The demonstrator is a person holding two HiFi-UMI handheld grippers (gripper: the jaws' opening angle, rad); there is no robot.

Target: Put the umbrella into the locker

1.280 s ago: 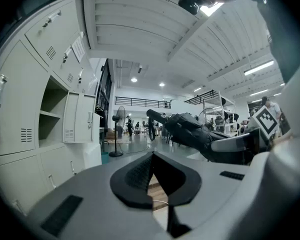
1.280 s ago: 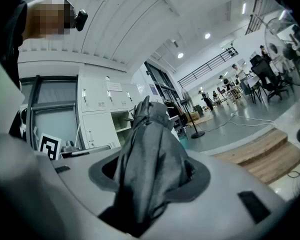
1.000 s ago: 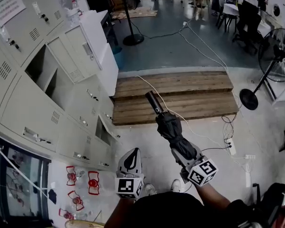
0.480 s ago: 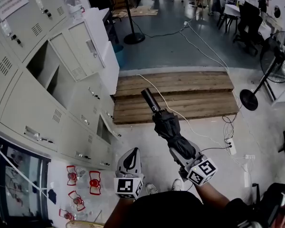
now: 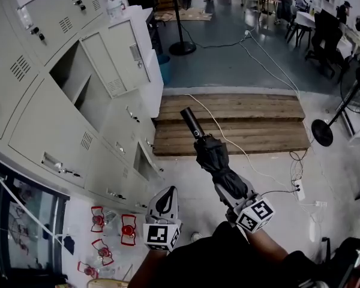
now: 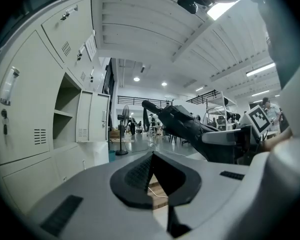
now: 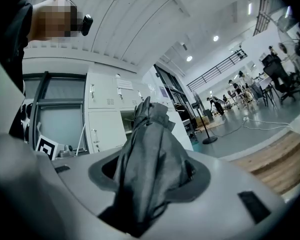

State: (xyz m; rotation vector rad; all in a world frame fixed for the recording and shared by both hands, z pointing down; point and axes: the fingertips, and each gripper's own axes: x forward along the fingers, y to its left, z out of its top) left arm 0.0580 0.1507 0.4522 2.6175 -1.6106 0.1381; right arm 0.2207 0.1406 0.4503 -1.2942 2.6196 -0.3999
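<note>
To our left, the open compartment of the pale grey metal locker bank sits nearer than a second ago, so we judge the approach nearly done. Our right gripper stays clamped on the folded dark grey fabric umbrella, still outside the locker; our left gripper is pinched together, empty.

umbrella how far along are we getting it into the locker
Done: the folded umbrella is picked up, the right gripper shut on it, and one locker has its door open. In hand: the umbrella is held out over the floor, apart from the lockers. Left: bring it to the open locker, set it inside, let go. The left gripper is empty.
</note>
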